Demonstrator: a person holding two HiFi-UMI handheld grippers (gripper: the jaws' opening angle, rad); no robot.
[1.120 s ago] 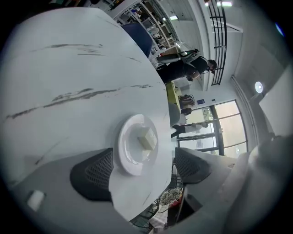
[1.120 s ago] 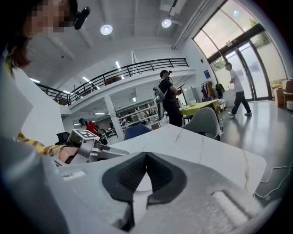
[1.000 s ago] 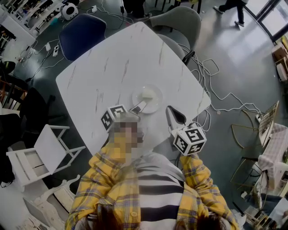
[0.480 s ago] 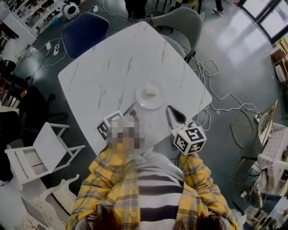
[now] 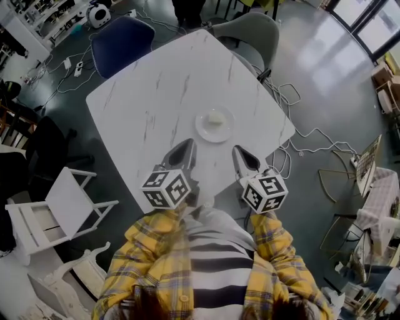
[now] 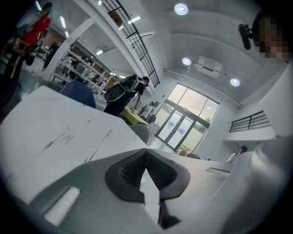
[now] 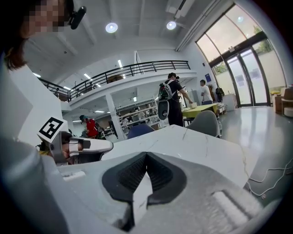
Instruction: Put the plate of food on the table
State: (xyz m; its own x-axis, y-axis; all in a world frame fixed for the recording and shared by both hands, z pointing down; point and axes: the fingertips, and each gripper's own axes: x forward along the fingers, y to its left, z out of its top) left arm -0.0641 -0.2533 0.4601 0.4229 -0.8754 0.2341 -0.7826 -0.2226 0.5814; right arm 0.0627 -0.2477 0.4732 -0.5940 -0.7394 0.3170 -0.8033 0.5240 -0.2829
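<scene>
The plate of food [image 5: 215, 124] is sitting on the table [image 5: 156, 94], looking hard, slippery, breakable; its rim is looking best for grabbing. The left gripper [image 5: 186, 146] has just been closing on nothing; the right gripper [image 5: 240, 153] is sitting closed, empty

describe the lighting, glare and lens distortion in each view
Head view: dim and muted, edges bent by the wide lens, daylight sheen on the floor at top right, the plate crisp. Left gripper view: heavy fisheye with dark rounded corners, ceiling lamps flare, glass doors washed out. Right gripper view: same fisheye, windows overexposed.
</scene>
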